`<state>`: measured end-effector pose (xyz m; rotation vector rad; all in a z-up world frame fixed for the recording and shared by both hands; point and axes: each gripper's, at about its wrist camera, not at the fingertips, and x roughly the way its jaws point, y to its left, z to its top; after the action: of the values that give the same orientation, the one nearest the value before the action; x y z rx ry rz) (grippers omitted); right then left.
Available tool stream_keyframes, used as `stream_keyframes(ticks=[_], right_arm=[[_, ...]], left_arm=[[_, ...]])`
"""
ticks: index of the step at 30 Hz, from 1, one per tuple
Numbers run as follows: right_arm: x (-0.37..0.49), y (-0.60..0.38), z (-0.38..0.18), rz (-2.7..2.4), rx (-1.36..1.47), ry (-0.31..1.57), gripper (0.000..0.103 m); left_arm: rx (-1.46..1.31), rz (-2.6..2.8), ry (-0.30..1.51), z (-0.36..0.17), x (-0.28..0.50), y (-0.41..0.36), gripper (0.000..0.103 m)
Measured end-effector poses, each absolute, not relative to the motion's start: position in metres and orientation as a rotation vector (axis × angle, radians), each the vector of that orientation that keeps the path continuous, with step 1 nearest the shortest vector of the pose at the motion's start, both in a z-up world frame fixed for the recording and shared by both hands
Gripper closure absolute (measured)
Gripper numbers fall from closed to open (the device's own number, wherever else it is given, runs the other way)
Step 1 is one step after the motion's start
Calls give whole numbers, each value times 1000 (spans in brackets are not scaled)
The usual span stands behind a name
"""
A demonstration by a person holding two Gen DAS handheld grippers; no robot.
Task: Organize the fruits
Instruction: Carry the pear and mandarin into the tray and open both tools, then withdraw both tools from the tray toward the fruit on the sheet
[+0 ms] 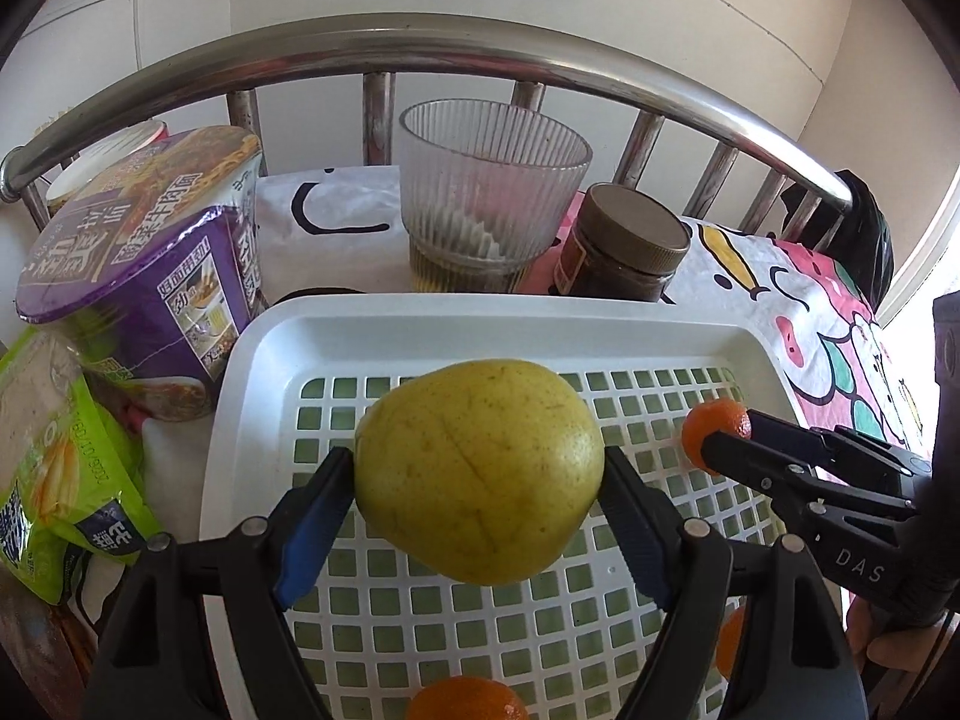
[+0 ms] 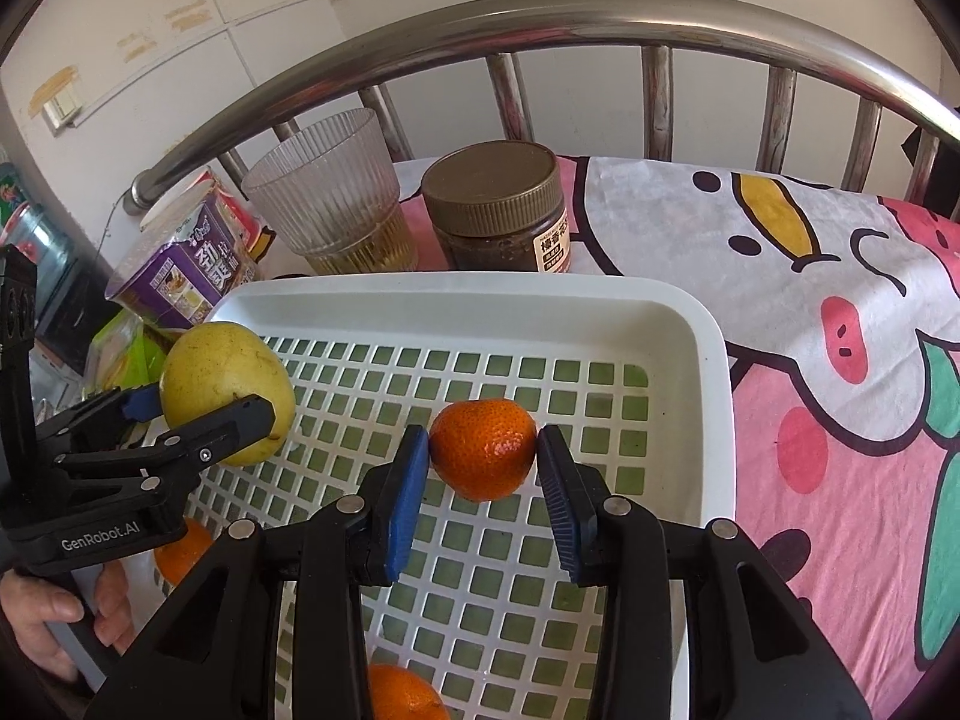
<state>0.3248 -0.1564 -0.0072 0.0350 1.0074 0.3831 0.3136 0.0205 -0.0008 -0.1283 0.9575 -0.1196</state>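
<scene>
A yellow-green pear point(image 1: 480, 474) hangs over the left part of the white grid tray point(image 1: 480, 315), and my left gripper point(image 1: 477, 462) is shut on it, blue pads pressed to both sides. The right wrist view shows the same pear point(image 2: 225, 387) in the left gripper point(image 2: 204, 414). A tangerine point(image 2: 483, 447) rests on the tray point(image 2: 456, 291) floor between the pads of my right gripper point(image 2: 483, 444), which stands open with slim gaps. The right gripper point(image 1: 720, 438) and its tangerine point(image 1: 702, 426) also show from the left. Two more tangerines point(image 2: 402, 693) point(image 2: 180, 552) lie near the tray's front.
Behind the tray stand a ribbed glass cup point(image 1: 492, 180), a brown-lidded jar point(image 1: 630, 240) and a purple noodle cup point(image 1: 150, 264). A green snack bag point(image 1: 60, 468) lies at the left. A steel rail point(image 1: 420, 54) curves round the back, over a cartoon-print cloth point(image 2: 810, 300).
</scene>
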Motion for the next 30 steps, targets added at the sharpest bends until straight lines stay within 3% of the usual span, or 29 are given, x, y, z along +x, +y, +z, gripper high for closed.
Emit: stream_keyframes(ticks=[1, 3, 6, 16, 30], right_arm=[[324, -156, -7, 387, 38, 1016, 44], [315, -160, -1, 365, 48, 976, 27], [293, -170, 20, 367, 64, 885, 17], [195, -200, 98, 391, 145, 622, 1], [85, -214, 130, 430, 153, 430, 0]], left_arm=[[-136, -126, 943, 3, 312, 21, 20], [-143, -122, 898, 16, 304, 25, 14], [-150, -114, 805, 42, 284, 31, 0], [-181, -145, 615, 107, 197, 41, 0], [-124, -176, 457, 139, 71, 38, 0]])
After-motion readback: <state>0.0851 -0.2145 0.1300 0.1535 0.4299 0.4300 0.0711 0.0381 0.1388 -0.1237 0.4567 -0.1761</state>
